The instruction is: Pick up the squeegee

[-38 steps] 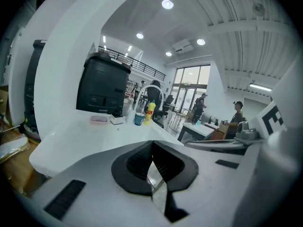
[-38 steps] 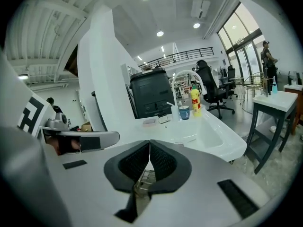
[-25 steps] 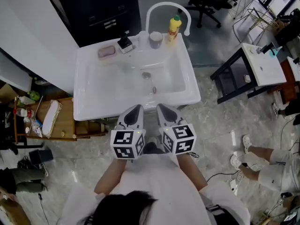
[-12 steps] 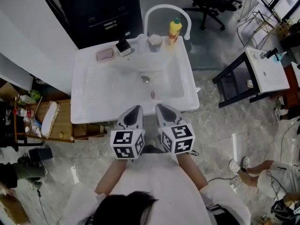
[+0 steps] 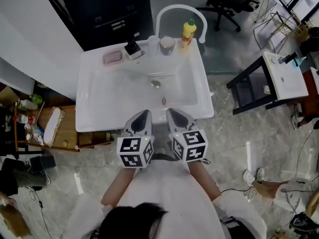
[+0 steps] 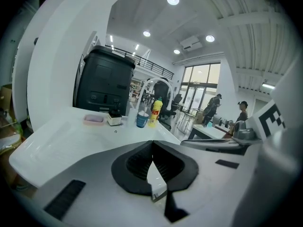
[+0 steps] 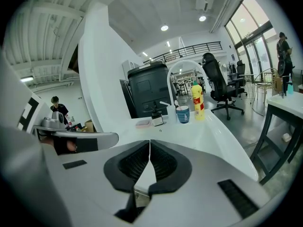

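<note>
The squeegee (image 5: 132, 48) stands on the back ledge of the white sink (image 5: 89, 114), upper middle of the head view, between a pink soap dish (image 5: 112, 57) at its left and a cup (image 5: 166, 45) and yellow bottle (image 5: 188, 33) at its right. The left gripper (image 5: 143, 114) and right gripper (image 5: 172, 112) hover side by side at the sink's near edge, mid-frame, well apart from it. Both pairs of fingers are pressed together, gripping nothing.

I see the squeegee (image 5: 132, 48) standing on the back ledge of the white sink (image 5: 99, 125), between a pink dish (image 5: 113, 58) and a cup (image 5: 166, 45). It is small, dark on top and white below.
</note>
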Tool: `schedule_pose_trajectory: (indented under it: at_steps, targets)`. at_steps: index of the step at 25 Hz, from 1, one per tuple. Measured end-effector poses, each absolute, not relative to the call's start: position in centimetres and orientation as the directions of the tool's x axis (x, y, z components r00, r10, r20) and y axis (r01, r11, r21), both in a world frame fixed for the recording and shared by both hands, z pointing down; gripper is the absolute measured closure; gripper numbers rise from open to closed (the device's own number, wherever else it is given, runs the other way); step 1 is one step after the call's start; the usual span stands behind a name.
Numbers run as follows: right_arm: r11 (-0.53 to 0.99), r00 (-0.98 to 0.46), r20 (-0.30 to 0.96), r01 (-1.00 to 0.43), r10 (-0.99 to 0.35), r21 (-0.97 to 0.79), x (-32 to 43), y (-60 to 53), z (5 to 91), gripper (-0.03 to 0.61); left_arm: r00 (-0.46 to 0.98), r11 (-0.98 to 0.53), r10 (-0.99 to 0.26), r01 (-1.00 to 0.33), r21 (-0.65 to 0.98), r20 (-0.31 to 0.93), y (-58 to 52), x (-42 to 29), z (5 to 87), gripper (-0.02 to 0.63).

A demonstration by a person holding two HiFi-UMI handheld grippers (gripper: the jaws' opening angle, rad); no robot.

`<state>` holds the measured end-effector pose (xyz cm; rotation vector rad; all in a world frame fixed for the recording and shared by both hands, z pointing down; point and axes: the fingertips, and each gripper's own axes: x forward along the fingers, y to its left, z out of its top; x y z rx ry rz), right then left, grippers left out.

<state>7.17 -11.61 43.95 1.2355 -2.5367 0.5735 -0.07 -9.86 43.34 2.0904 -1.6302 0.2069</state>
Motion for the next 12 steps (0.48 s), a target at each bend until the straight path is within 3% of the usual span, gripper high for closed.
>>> schedule_pose_trajectory:
  at_steps: [12]
  targets:
    - [0.488,-0.539,0.425,-0.841,-0.727,-0.231,5.7,-16.0,45.2,0.551,0.310,-0.207,-0.851,-0.940,0.271,0.423,-14.0,-2.7,44.4,0.589]
